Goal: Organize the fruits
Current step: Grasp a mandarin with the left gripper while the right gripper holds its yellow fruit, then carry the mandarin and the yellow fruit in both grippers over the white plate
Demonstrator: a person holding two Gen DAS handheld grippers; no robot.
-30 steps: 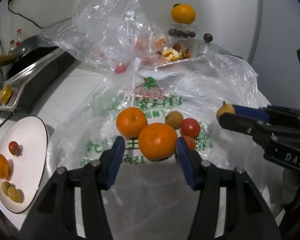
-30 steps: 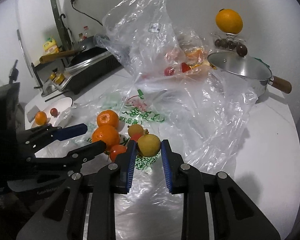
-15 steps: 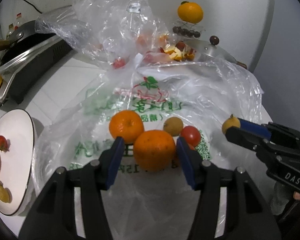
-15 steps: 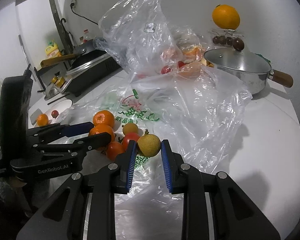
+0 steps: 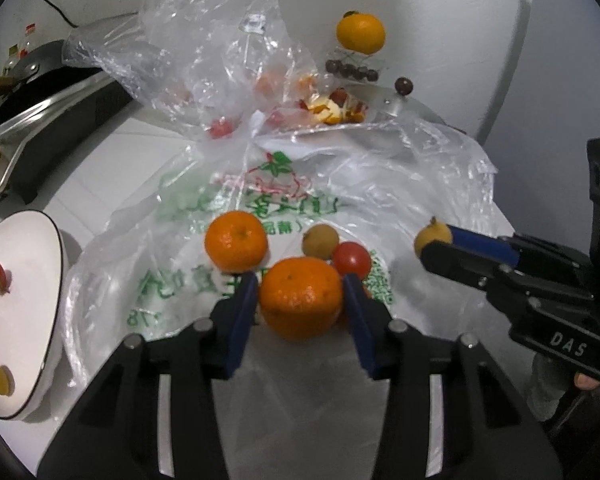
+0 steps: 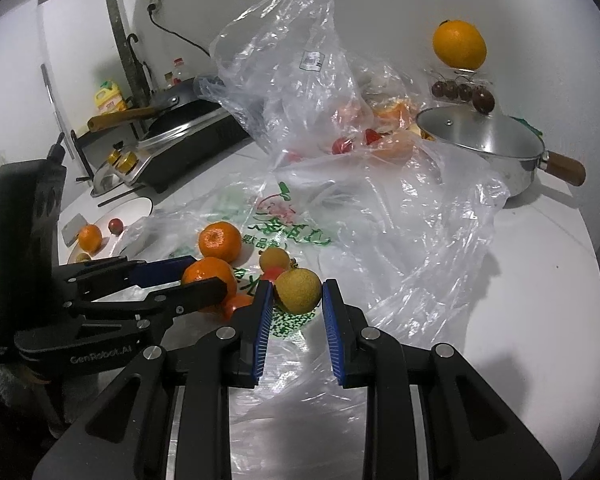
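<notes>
My left gripper [image 5: 300, 300] is shut on a large orange tangerine [image 5: 301, 298], held over the flat printed plastic bag [image 5: 284, 204]. A second tangerine [image 5: 236, 240], a brown longan [image 5: 320, 242] and a red cherry tomato [image 5: 352, 259] lie on the bag behind it. My right gripper [image 6: 296, 300] is shut on a small yellow-brown round fruit [image 6: 298, 290]; it also shows in the left wrist view [image 5: 432, 238]. The left gripper with its tangerine [image 6: 208, 276] shows in the right wrist view.
A white plate [image 5: 28, 248] with a cherry tomato, a tangerine and small yellow fruits sits at left. A crumpled clear bag [image 6: 300, 72] with fruit stands behind. A lidded steel pot [image 6: 484, 140] and a stand bearing an orange [image 6: 458, 48] are at back right; a stove [image 6: 180, 136] is at back left.
The left gripper's fingers have closed onto the large tangerine, which was between open fingers before. The right gripper still holds its small fruit and has shifted slightly.
</notes>
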